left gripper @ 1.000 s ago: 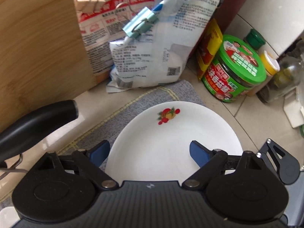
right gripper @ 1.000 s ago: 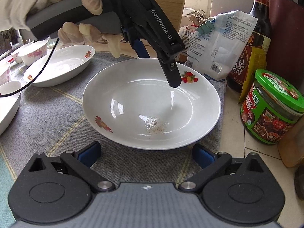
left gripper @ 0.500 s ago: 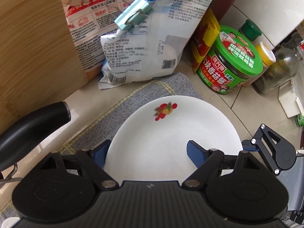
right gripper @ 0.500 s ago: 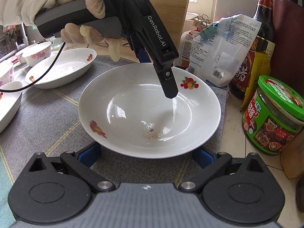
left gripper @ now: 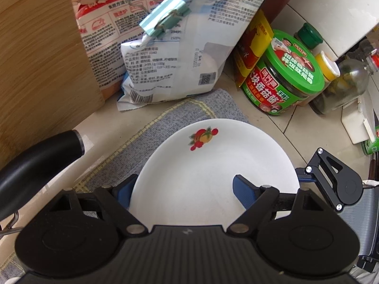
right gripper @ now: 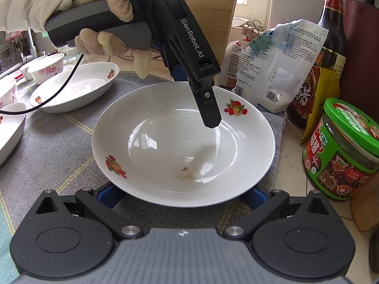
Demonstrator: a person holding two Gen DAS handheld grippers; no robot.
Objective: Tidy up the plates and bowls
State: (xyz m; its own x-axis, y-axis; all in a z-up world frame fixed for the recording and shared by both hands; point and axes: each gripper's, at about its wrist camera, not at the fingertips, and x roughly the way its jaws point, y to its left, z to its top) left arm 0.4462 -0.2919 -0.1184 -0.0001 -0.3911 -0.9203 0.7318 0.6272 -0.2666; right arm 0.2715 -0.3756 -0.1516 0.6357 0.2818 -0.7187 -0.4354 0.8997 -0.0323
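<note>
Count of items visible across both wrist views.

Plates: three. One deep white plate [right gripper: 183, 144] with fruit prints in the foreground, a second [right gripper: 75, 87] behind it to the left, and the edge of a third [right gripper: 10, 130] at the far left.

Small bowls with pink flower pattern: two, one [right gripper: 48, 67] whole and one [right gripper: 7, 92] partly cut off by the frame.

Grippers: two, the left gripper [left gripper: 182, 190] and the right gripper [right gripper: 180, 195].

Clipped bags: two, one white-blue [left gripper: 180, 54], one red-white [left gripper: 104, 28].

Green-lidded sauce jars: one [left gripper: 284, 73].

Dark sauce bottles: one [right gripper: 324, 54].

Grey mats: one [right gripper: 54, 146].
</note>
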